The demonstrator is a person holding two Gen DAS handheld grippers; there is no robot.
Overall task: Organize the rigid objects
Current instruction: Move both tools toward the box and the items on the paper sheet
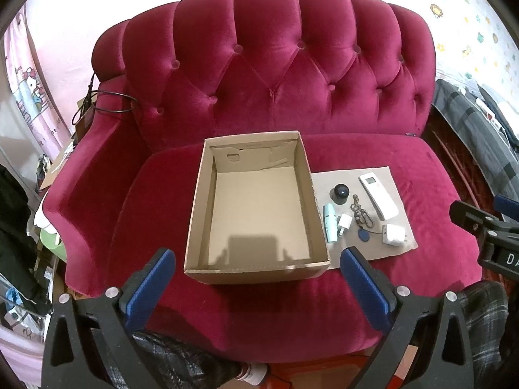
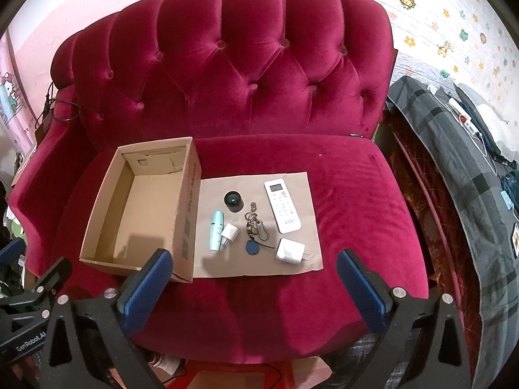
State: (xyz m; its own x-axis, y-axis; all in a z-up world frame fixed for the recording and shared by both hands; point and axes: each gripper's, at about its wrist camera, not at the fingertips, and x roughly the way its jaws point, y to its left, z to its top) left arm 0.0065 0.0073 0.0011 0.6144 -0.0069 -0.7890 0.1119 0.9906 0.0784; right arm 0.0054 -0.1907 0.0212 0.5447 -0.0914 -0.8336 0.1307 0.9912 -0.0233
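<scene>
While nothing is lying in the box (image 1: 256, 207) yet, the sorting is, as I judge it, only at its very beginning. The box is standing open on the left half of the sofa (image 2: 356, 194) seat, and its right wall is touching the edge of the paper sheet (image 2: 292, 265) that is carrying all the small things.

Going from left to right on the sheet: a pale tube (image 2: 216, 230) is lying just beside the box, a small plug (image 2: 230, 233) is touching it, and a black cap (image 2: 233, 200) is standing behind them. Then a keyring (image 2: 254, 223) with a blue tag (image 2: 252, 247) is coming, then a white charger (image 2: 290, 251) at the front and a remote (image 2: 282, 206) behind it.

The left gripper (image 1: 258, 278) is hovering in front of the box with its fingers (image 1: 363, 278) spread wide and holding nothing. The right gripper (image 2: 254, 278) is hovering in front of the sheet, its fingers also wide and empty.

The next move is probably calling for the right gripper to descend on one thing. The tube or the charger is looking the easiest, because they are nearest. The plug is touching the tube, so the fingers are needing care not to push both.
</scene>
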